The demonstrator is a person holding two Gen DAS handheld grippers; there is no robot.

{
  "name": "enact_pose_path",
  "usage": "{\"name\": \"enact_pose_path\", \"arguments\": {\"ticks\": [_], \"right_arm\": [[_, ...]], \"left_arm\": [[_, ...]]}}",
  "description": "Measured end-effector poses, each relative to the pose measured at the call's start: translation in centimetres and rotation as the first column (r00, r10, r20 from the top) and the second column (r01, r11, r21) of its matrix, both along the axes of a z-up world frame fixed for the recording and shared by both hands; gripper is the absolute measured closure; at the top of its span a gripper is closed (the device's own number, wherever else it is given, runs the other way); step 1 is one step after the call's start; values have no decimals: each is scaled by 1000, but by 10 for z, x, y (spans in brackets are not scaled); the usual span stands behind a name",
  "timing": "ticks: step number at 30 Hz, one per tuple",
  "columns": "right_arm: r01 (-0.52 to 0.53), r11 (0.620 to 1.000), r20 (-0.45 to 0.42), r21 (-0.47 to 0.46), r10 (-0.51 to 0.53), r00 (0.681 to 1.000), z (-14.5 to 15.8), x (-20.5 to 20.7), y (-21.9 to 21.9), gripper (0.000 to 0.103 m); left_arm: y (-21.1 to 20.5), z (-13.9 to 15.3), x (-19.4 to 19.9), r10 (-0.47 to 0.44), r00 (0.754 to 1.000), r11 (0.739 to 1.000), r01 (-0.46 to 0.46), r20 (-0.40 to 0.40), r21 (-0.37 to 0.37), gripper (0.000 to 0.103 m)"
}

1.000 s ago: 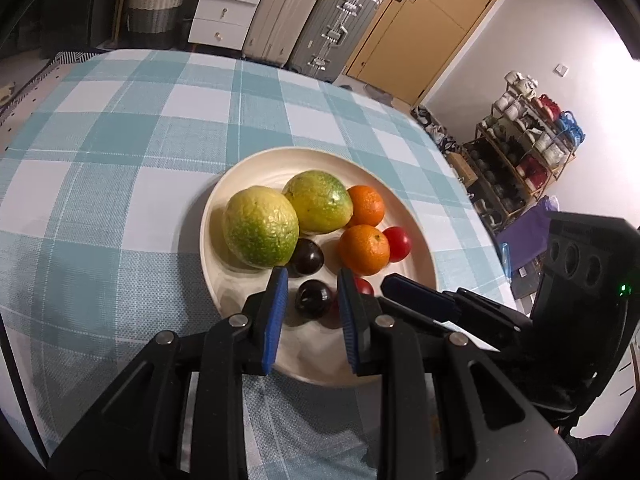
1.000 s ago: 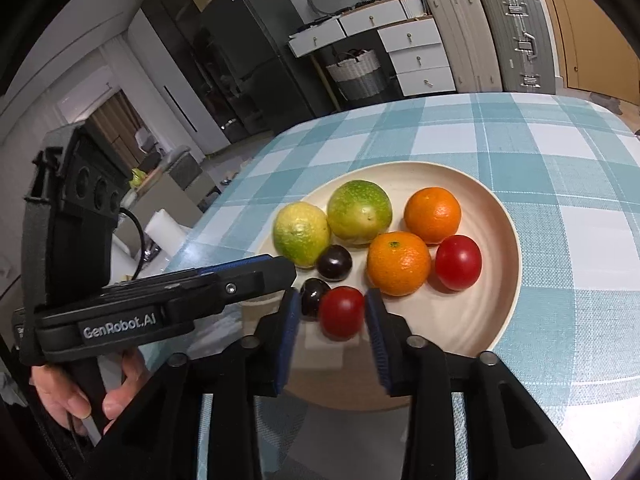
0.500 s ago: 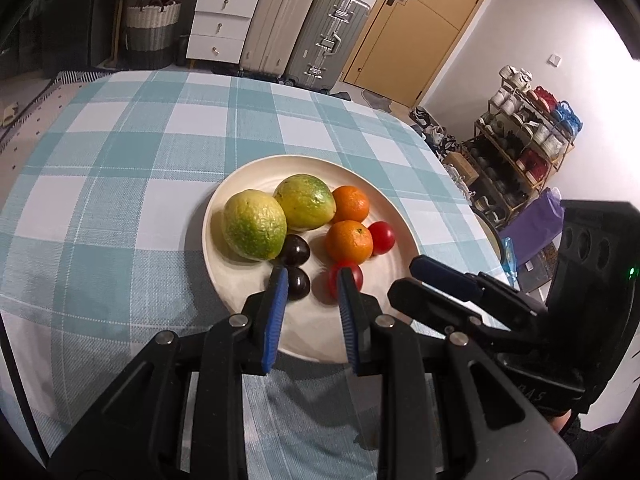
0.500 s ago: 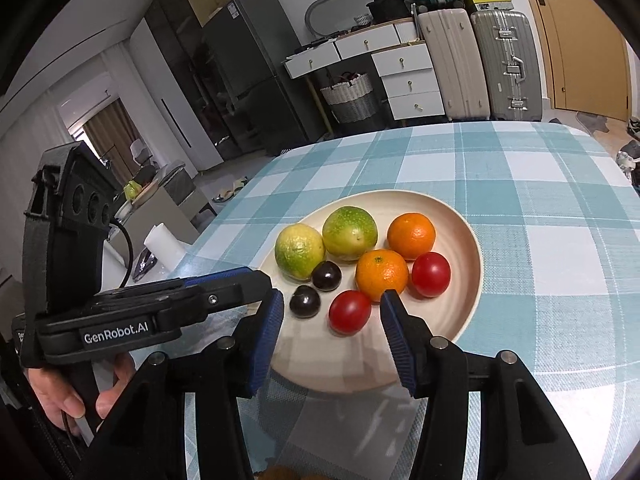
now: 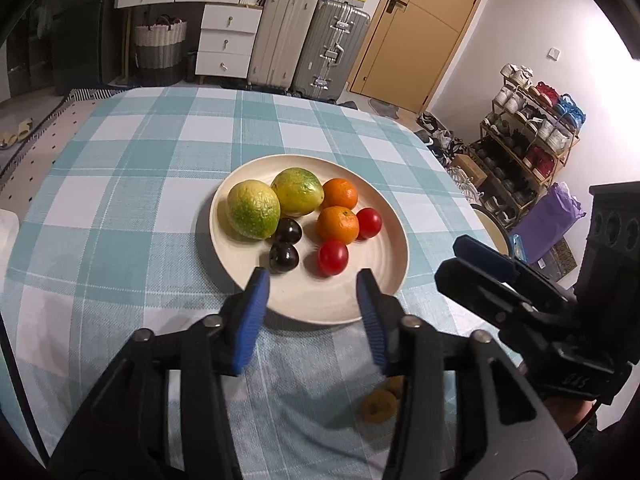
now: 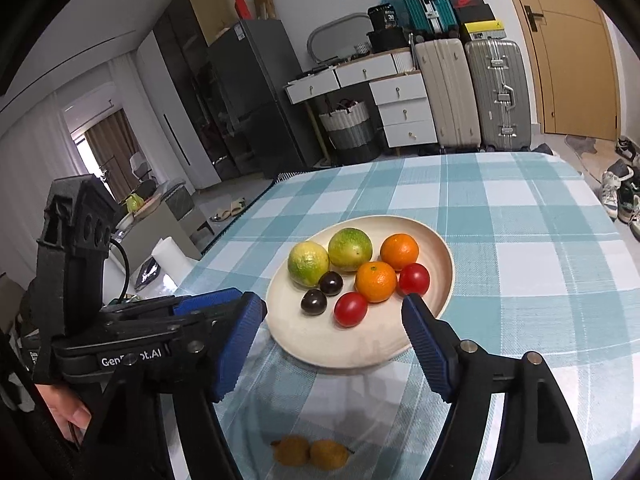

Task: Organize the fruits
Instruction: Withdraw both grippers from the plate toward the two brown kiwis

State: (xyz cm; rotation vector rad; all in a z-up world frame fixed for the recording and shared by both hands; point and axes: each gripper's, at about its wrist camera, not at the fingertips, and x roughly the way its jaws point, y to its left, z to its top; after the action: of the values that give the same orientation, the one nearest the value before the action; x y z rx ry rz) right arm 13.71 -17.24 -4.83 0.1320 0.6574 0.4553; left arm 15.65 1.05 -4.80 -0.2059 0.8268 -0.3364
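A cream plate (image 5: pixel 352 300) (image 6: pixel 440 248) on the checked tablecloth holds two green-yellow citrus fruits (image 5: pixel 253 209), two oranges (image 5: pixel 337 223), two red tomatoes (image 5: pixel 333 257) and two dark plums (image 5: pixel 283 257). My left gripper (image 5: pixel 313 316) is open and empty, hovering just short of the plate's near rim. My right gripper (image 6: pixel 334 340) is open and empty, also short of the near rim. Two small yellow-brown fruits (image 6: pixel 310 455) (image 5: pixel 380 404) lie on the cloth near me, outside the plate.
The round table (image 5: pixel 120 184) has its edge close at the left and right. The left gripper's body (image 6: pixel 120 336) shows at the left of the right wrist view; the right gripper's body (image 5: pixel 520 304) shows at the right of the left wrist view.
Both grippers let go of fruit on the plate, opened wide and pulled back towards me. A dark plum and a red tomato now rest free on the plate.
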Motion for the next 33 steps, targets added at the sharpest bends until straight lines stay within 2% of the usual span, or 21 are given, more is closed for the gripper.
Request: {"name": "enact_pose_path", "arguments": {"ticks": [2, 7, 9, 12, 18, 21, 33], "right_arm": [[1, 1000, 11, -3, -1, 1000, 3, -6, -1, 28], [20, 1000, 46, -2, -20, 999, 11, -25, -8, 16], [30, 1000, 50, 2, -30, 998, 13, -31, -13, 15], [39, 999, 48, 7, -39, 998, 14, -38, -19, 13], [51, 998, 60, 26, -52, 997, 16, -55, -30, 6], [53, 998, 61, 34, -55, 997, 17, -61, -34, 5], [65, 997, 60, 47, -68, 996, 17, -72, -44, 1]], "left_arm": [[-2, 3, -8, 3, 1000, 1000, -3, 9, 9, 58], [-1, 10, -26, 25, 999, 999, -26, 30, 22, 35], [0, 11, -33, 33, 999, 999, -35, 34, 31, 31], [0, 12, -40, 44, 998, 998, -46, 40, 44, 19], [0, 15, -55, 42, 997, 998, -44, 63, 39, 13], [-2, 17, -62, 48, 996, 997, -52, 77, 59, 2], [-6, 16, -74, 54, 996, 994, -61, 74, 95, 1]]}}
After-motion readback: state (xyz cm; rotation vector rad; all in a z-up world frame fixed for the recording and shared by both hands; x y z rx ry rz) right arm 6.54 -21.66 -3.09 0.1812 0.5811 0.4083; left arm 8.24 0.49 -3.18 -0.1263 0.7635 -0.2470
